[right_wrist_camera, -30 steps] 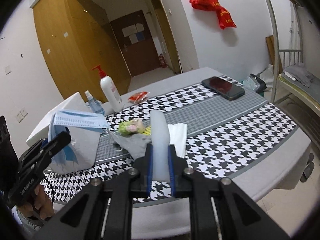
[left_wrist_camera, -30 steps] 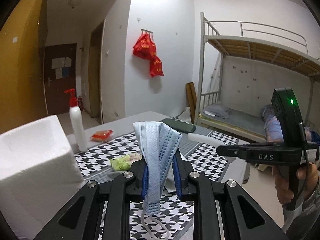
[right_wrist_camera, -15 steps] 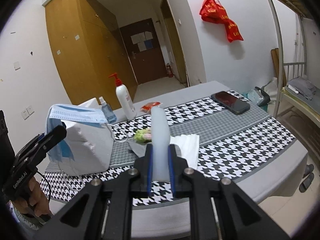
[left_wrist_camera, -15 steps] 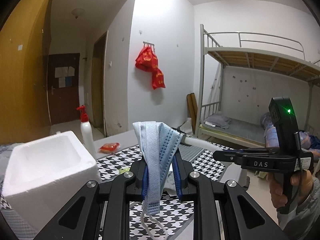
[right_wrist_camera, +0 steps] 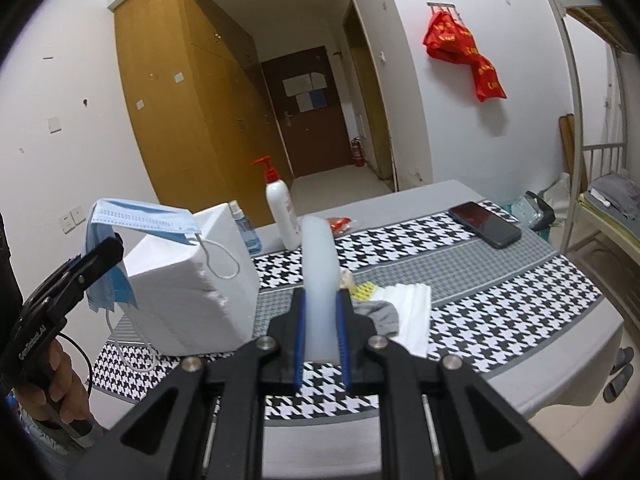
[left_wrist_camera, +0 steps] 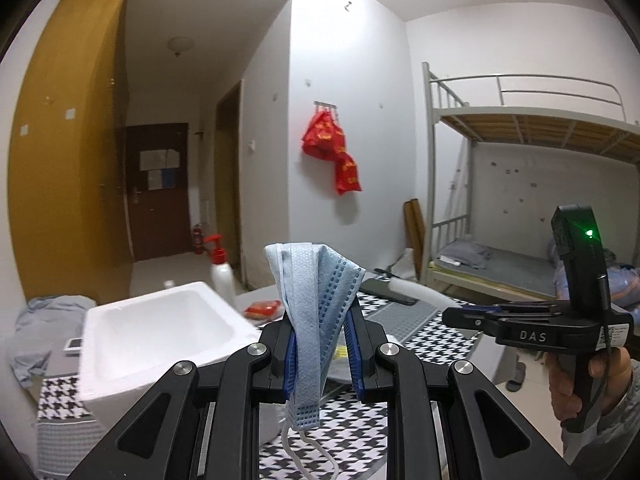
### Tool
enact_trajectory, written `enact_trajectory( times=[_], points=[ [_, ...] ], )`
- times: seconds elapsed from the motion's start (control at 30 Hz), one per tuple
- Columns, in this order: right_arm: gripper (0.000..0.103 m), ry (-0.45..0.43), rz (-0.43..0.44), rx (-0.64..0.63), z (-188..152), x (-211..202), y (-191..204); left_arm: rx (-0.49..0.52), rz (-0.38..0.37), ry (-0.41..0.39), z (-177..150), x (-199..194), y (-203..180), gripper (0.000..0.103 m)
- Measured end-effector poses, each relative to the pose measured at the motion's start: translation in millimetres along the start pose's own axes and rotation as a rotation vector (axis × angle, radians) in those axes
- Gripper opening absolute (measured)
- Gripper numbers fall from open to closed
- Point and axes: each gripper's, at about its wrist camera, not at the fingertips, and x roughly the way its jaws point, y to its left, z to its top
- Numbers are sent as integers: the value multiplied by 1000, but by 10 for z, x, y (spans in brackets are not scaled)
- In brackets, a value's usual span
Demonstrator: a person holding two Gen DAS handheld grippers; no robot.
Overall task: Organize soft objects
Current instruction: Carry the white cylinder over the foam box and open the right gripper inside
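Note:
My left gripper point(left_wrist_camera: 320, 344) is shut on a folded blue face mask point(left_wrist_camera: 310, 304), whose white ear loops dangle below; the mask point(right_wrist_camera: 120, 236) also shows in the right wrist view, hanging beside the white foam box point(right_wrist_camera: 188, 280). My right gripper point(right_wrist_camera: 320, 332) is shut on a white foam strip point(right_wrist_camera: 318, 276) that stands up between its pads, above the checkered table point(right_wrist_camera: 500, 304). The foam box point(left_wrist_camera: 156, 332) sits open-topped just left of my left gripper. A grey sock point(right_wrist_camera: 384, 316), white tissues point(right_wrist_camera: 412, 312) and a yellow item point(right_wrist_camera: 364, 290) lie on the table behind the strip.
A red-pump lotion bottle point(right_wrist_camera: 282, 208), a small blue bottle point(right_wrist_camera: 246, 232), a red packet point(right_wrist_camera: 340, 222) and a black phone point(right_wrist_camera: 484, 224) stand on the table's far side. A bunk bed point(left_wrist_camera: 532, 184) is at the right, wardrobes point(right_wrist_camera: 192, 120) at the left.
Both grippers have risen and pulled back from the table, each keeping its grip. The foam box now shows its open top in the left wrist view.

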Motion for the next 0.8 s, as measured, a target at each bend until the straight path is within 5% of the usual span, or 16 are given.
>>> enact_trajectory(
  times=[0.8],
  points=[
    [17,22,156,-120,172,453,773,-61,252,-1,-4,-459,576,22]
  ],
)
